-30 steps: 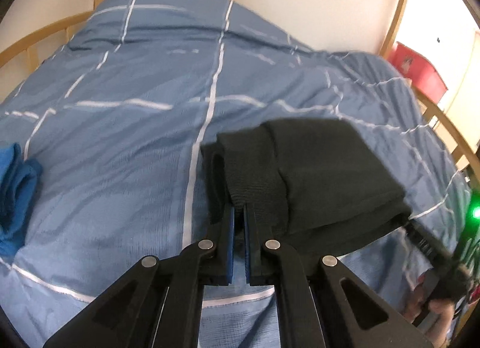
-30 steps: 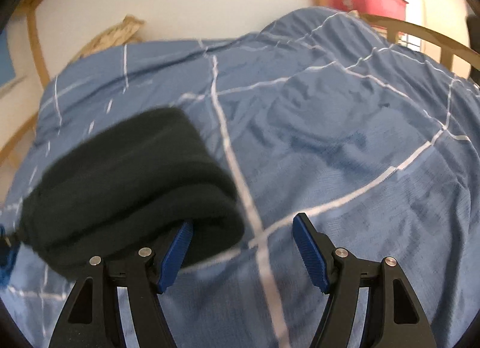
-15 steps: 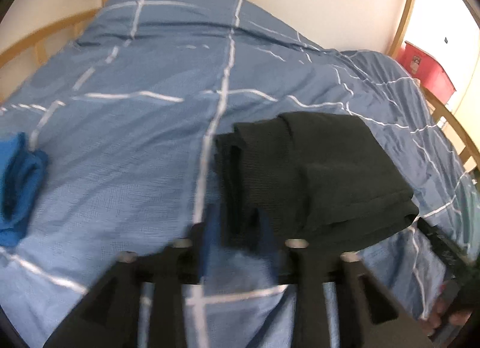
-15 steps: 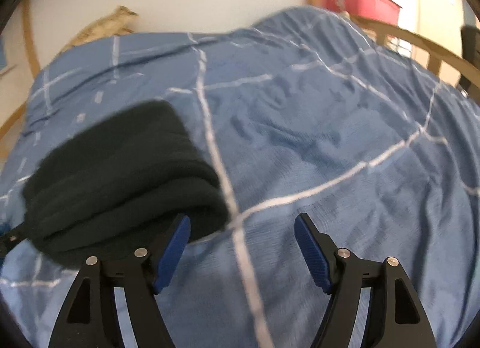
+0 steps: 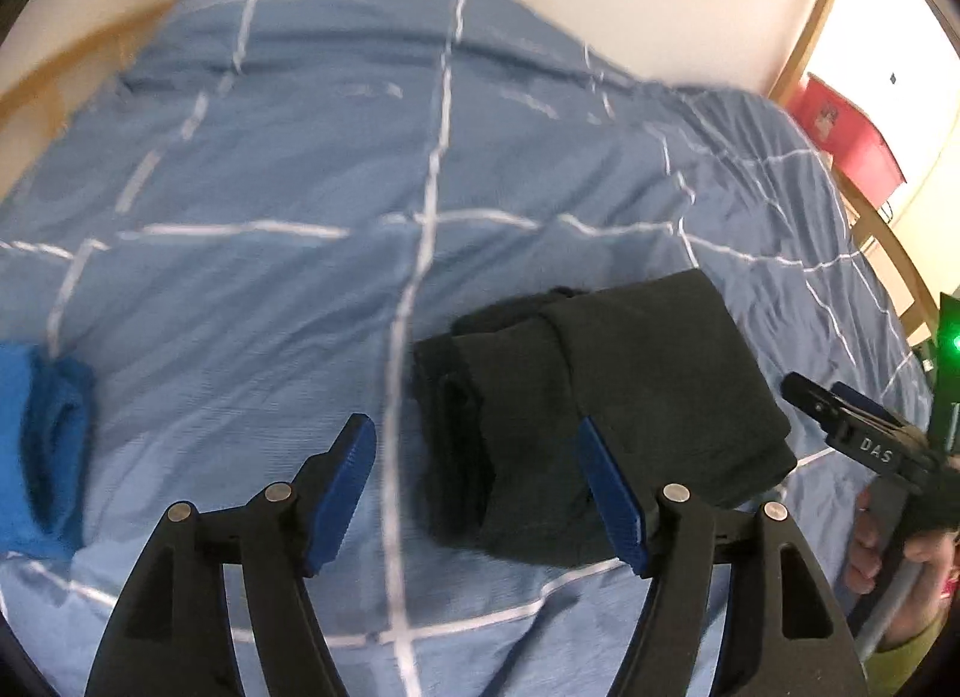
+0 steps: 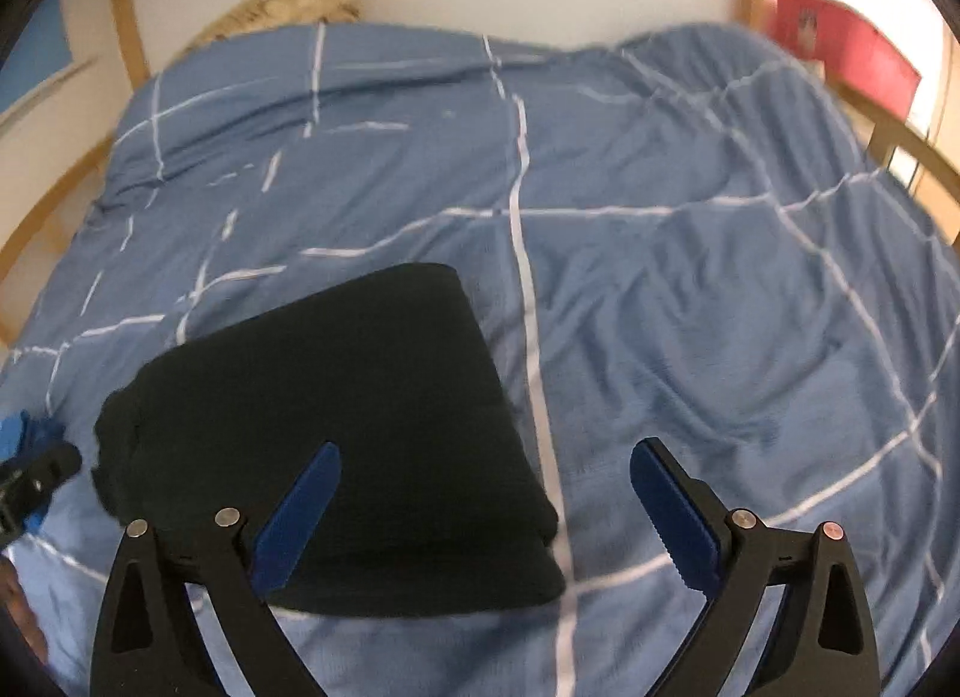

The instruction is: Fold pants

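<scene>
The black pants (image 5: 594, 409) lie folded into a compact bundle on the blue checked duvet (image 5: 270, 289). In the left wrist view my left gripper (image 5: 477, 460) is open and empty, just in front of the bundle's near left edge. In the right wrist view the pants (image 6: 336, 427) lie left of centre, and my right gripper (image 6: 483, 478) is open and empty above their near right edge. The right gripper also shows at the right edge of the left wrist view (image 5: 864, 433).
A folded blue garment (image 5: 42, 445) lies on the duvet at the far left. A wooden bed frame (image 6: 900, 138) runs round the bed. A red box (image 5: 852, 138) stands beyond the right side, and a tan pillow (image 6: 288, 0) at the head by the wall.
My left gripper was shut on the pants' edge, then opened and let go. Both grippers have drawn back and up, and the folded bundle now rests on the duvet.
</scene>
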A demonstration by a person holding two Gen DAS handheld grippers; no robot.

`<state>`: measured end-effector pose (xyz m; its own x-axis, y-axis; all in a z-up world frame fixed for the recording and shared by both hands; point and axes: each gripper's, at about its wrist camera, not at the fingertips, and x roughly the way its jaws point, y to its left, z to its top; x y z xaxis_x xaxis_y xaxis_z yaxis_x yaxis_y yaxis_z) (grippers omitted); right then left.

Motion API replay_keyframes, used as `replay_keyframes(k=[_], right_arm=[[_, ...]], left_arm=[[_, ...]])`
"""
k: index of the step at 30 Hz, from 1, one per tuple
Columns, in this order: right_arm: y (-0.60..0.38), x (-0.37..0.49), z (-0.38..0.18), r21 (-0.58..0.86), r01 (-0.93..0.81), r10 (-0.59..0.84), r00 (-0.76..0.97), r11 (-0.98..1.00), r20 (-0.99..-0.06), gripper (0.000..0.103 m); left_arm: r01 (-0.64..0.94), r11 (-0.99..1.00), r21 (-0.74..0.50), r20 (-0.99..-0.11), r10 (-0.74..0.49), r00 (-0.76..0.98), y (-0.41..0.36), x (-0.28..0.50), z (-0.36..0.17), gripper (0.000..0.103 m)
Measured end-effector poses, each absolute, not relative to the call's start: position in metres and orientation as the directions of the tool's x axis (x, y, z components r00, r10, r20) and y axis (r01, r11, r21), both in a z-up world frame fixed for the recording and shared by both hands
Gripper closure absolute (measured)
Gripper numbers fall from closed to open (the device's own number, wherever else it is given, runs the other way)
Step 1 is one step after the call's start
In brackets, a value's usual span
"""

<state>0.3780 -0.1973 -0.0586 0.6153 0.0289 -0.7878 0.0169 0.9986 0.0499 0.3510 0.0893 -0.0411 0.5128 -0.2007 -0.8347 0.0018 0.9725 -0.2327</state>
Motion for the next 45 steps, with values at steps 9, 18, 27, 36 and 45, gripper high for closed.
replay_keyframes(k=[9,18,27,36,45], right_arm=[[-0.195,0.42,-0.086,0.063,-0.015,0.063,0.461,0.998,-0.885,0.005],[-0.193,0.431,-0.117,0.079,-0.039,0.088,0.408,0.996,-0.909,0.011],[-0.207,0.436,-0.138,0.185,-0.026,0.18,0.387,0.982,-0.904,0.011],[-0.195,0.434,-0.138,0.226,-0.038,0.222,0.395,0.973,-0.891,0.052],[-0.197,0.406,-0.096,0.242,-0.044,0.229,0.515,0.969,-0.826,0.072]], left_arm=[[0.0,0.959,-0.284,-0.904,-0.267,0.335,0.085,0.385,-0.089,0.031],[-0.009,0.927,-0.374,-0.888,-0.355,0.292,0.091,0.397,-0.113,0.036],[0.018,0.931,-0.364,-0.886,-0.352,0.302,0.083,0.398,-0.12,0.043],[-0.075,0.87,-0.487,-0.84,-0.442,0.315,0.092,0.401,-0.136,0.054],[-0.001,0.876,-0.482,-0.8,-0.44,0.408,0.087,0.376,-0.083,0.076]])
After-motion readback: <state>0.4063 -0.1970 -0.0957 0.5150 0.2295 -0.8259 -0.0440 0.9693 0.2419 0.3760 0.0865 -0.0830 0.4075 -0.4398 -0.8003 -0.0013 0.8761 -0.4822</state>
